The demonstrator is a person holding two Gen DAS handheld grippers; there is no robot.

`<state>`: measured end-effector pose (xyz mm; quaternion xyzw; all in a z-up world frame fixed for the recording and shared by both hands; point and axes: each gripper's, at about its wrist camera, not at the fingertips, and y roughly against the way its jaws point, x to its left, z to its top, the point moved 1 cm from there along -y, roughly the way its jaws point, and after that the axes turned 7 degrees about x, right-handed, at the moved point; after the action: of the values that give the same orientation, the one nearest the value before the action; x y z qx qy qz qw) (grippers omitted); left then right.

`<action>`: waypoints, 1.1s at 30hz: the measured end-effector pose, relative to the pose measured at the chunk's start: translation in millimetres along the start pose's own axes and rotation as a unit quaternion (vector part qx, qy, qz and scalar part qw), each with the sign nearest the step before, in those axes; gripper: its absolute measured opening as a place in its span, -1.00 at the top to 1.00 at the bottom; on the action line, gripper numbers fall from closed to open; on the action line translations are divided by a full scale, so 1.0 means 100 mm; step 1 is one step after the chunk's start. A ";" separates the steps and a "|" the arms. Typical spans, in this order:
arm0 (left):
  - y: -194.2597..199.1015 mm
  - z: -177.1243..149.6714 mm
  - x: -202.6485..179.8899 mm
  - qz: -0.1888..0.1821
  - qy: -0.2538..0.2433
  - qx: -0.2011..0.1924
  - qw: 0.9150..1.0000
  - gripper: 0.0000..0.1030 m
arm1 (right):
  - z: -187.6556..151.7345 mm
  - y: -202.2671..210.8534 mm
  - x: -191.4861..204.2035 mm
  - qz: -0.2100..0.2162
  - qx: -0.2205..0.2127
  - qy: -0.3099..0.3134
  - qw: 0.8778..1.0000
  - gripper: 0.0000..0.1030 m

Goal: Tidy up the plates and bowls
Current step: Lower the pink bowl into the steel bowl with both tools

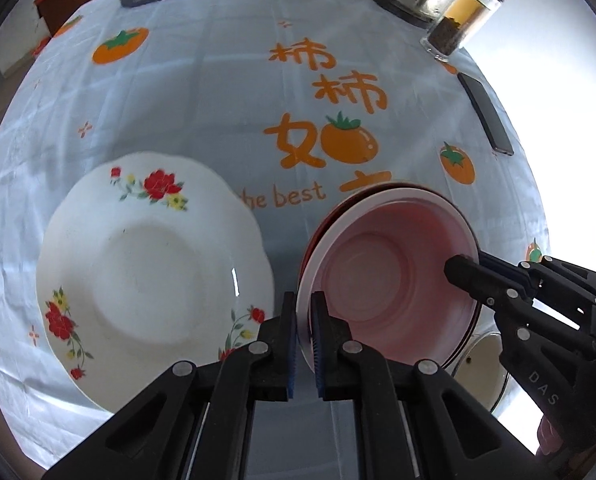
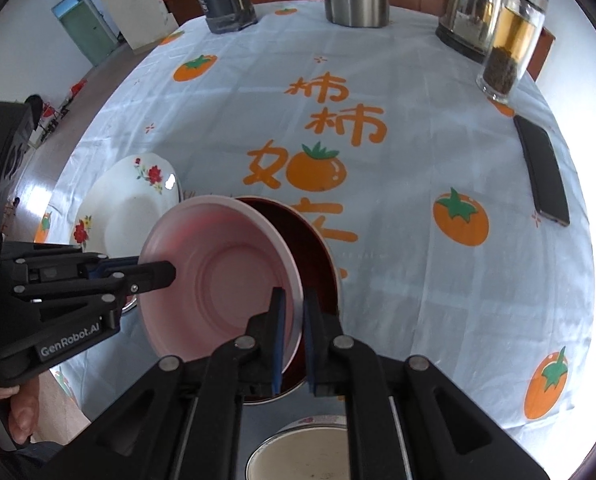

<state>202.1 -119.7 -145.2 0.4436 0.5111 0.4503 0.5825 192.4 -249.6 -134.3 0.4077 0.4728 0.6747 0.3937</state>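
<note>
Light: we see bright daylight from the right, blown out white | Glare: small glint on the floral plate point(image 2: 127, 204) | Distortion: strong fisheye bending, dark corners | Focus: mostly sharp

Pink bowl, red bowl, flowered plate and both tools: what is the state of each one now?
Pink bowl: held by its rim on two sides, tilted above the red bowl.
Red bowl: on the tablecloth, partly under the pink bowl.
Flowered plate: empty, on the cloth.
Left tool: shut on the rim.
Right tool: shut on the rim.
</note>
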 end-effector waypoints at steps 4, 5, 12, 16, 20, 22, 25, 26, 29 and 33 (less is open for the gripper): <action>-0.02 0.05 -0.03 0.002 -0.008 0.000 1.000 0.85 | 0.00 0.00 -0.03 -0.006 0.001 -0.004 1.000 0.85; -0.02 0.05 -0.03 0.002 -0.008 0.001 1.000 0.85 | 0.00 -0.01 -0.04 -0.006 0.003 -0.004 1.000 0.85; -0.02 0.06 -0.10 0.012 -0.026 -0.002 1.000 0.85 | -0.03 -0.06 -0.09 -0.008 0.014 -0.007 1.000 0.85; -0.02 0.07 -0.09 0.007 -0.022 -0.001 1.000 0.85 | -0.03 -0.06 -0.09 -0.008 0.013 -0.008 1.000 0.85; -0.01 0.05 -0.10 0.001 -0.021 0.000 1.000 0.85 | -0.03 -0.01 -0.09 -0.011 0.006 -0.007 1.000 0.85; 0.00 0.05 -0.09 -0.004 -0.019 0.002 1.000 0.85 | -0.02 0.02 -0.09 -0.010 0.003 -0.006 1.000 0.85; 0.01 0.05 -0.09 -0.010 -0.015 0.005 1.000 0.84 | -0.01 0.07 -0.10 -0.005 -0.002 -0.009 1.000 0.85; 0.01 0.05 -0.09 -0.011 -0.014 0.005 1.000 0.84 | -0.01 0.08 -0.11 -0.002 -0.003 -0.012 1.000 0.85; 0.02 0.05 -0.13 -0.006 -0.021 0.003 1.000 0.84 | -0.01 0.09 -0.12 -0.002 -0.004 -0.013 1.000 0.85; 0.04 0.04 -0.18 0.003 -0.031 -0.003 1.000 0.84 | -0.03 0.10 -0.13 -0.003 -0.006 -0.013 1.000 0.85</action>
<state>204.1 -136.4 -137.3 0.4571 0.4902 0.4392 0.5982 192.7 -264.9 -127.2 0.4125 0.4650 0.6708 0.4046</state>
